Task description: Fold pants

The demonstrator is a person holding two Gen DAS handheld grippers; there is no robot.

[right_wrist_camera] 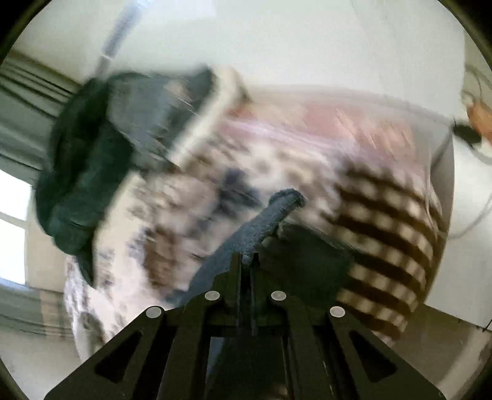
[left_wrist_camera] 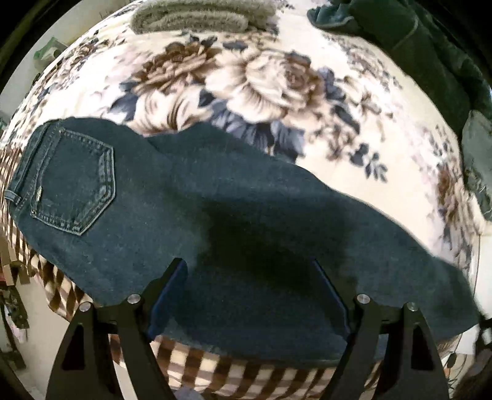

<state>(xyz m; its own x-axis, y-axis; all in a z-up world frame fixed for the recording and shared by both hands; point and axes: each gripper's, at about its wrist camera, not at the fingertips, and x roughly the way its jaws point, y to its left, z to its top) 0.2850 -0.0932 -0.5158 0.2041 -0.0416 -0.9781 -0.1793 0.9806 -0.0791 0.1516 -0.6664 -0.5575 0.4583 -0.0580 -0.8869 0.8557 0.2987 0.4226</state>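
Observation:
Dark blue jeans [left_wrist_camera: 190, 197] lie folded lengthwise on a floral blanket [left_wrist_camera: 276, 77], back pocket [left_wrist_camera: 77, 181] and waistband at the left, the leg running off to the lower right. My left gripper [left_wrist_camera: 250, 267] is open, its fingers spread just above the thigh part near the bed's front edge. In the blurred right wrist view, my right gripper [right_wrist_camera: 247, 258] is shut on an edge of the jeans [right_wrist_camera: 264, 221], which sticks up beyond the fingertips and is lifted off the bed.
A grey folded towel [left_wrist_camera: 200, 15] lies at the far edge of the bed. Dark green clothes [left_wrist_camera: 415, 40] are piled at the far right and also show in the right wrist view [right_wrist_camera: 86, 160]. A checked blanket border [left_wrist_camera: 246, 375] hangs at the front edge.

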